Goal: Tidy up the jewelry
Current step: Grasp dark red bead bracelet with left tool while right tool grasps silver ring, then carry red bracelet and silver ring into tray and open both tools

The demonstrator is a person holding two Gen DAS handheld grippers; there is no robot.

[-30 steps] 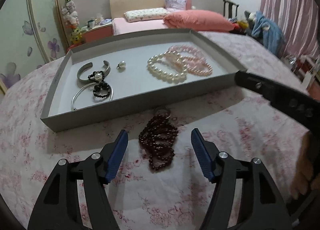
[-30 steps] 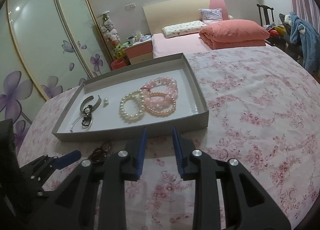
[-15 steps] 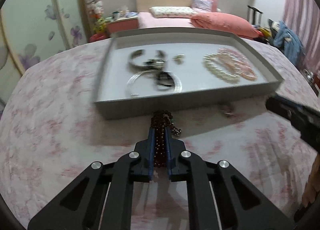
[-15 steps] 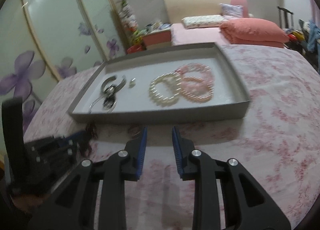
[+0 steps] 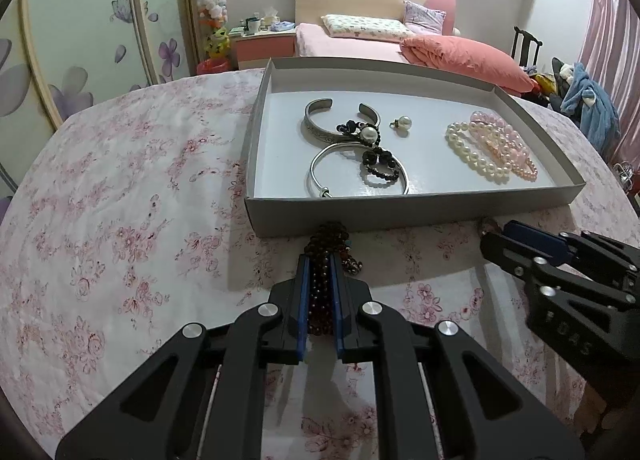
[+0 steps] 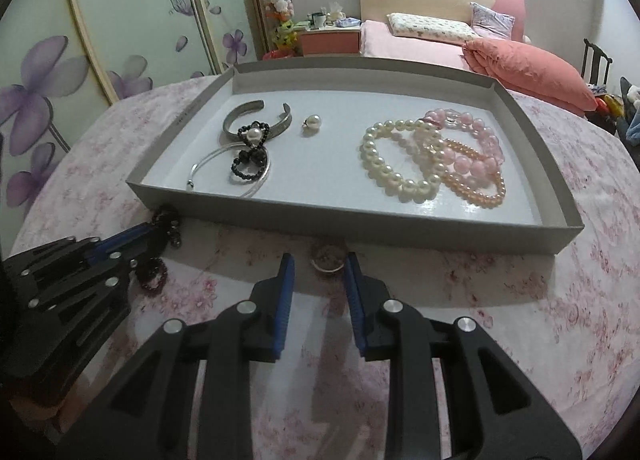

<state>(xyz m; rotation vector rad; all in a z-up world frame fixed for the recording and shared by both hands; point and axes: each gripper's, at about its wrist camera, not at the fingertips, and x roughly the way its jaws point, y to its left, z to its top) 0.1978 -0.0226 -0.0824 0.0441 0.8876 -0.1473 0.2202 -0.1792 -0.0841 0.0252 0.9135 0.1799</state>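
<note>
L gripper (image 5: 320,288) clamped on dark bead bracelet (image 5: 329,238), at tray (image 5: 400,208) near wall, 6 o'clock. R gripper (image 6: 318,292) jaws apart, straddling small ring (image 6: 328,258). Pearls, bangles already in tray; these two left. Must clear wall lip; tray centre open.

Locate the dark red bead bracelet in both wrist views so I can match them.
Left wrist: dark red bead bracelet at lower centre, clamped in the left gripper, just before the grey tray.
Right wrist: same bracelet at far left, at the tip of the left gripper.
Shared landmark: white pearl bracelet in the tray.
</note>
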